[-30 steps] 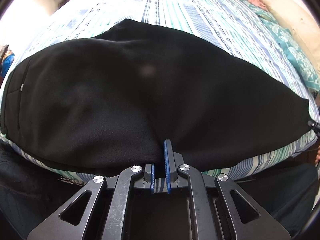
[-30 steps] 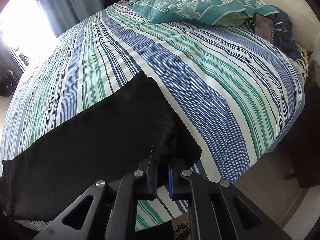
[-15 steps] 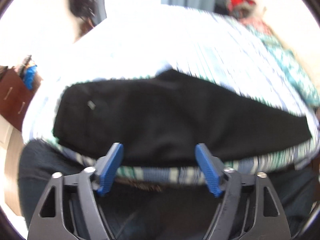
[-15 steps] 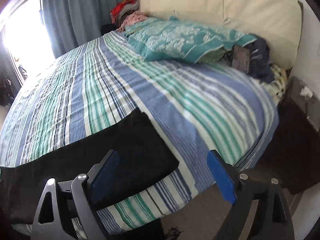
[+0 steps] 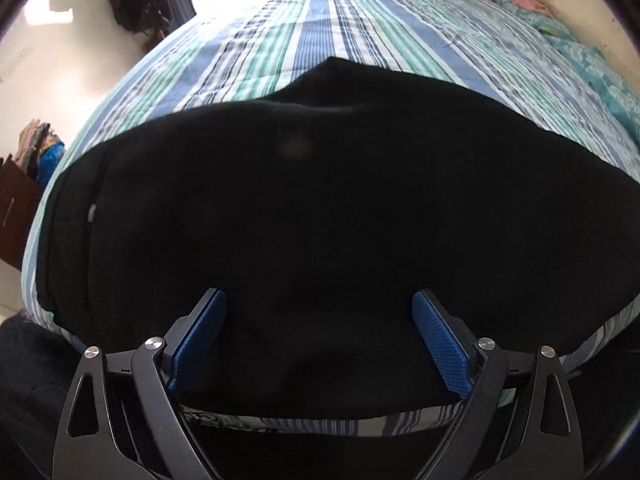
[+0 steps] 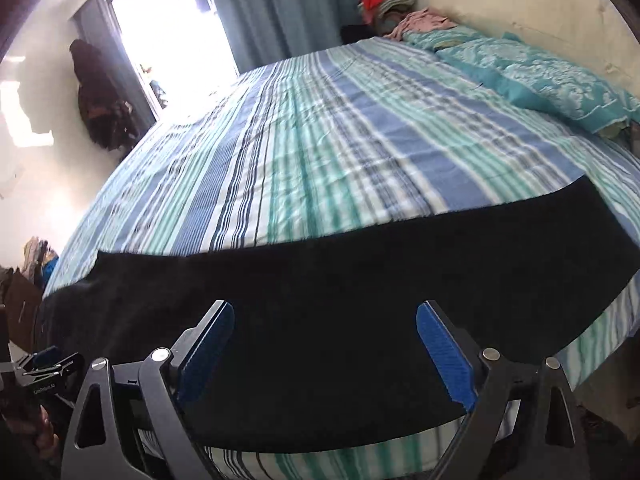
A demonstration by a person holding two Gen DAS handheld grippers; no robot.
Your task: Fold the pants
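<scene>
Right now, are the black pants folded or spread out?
Folded once lengthwise, it seems: the black pants lie flat as one long band on the striped bedspread, no separate legs showing. No crosswise fold yet.

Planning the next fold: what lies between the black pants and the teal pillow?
Only bare striped bedsheet between pants and teal pillow; the right wrist view shows it.

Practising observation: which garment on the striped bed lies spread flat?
The black fabric pants, along the near edge; the pink garment lies crumpled far off.

Striped bed (image 6: 320,140), black pants (image 5: 320,220) flat, teal pillow (image 6: 560,84), perhaps clothes
</scene>
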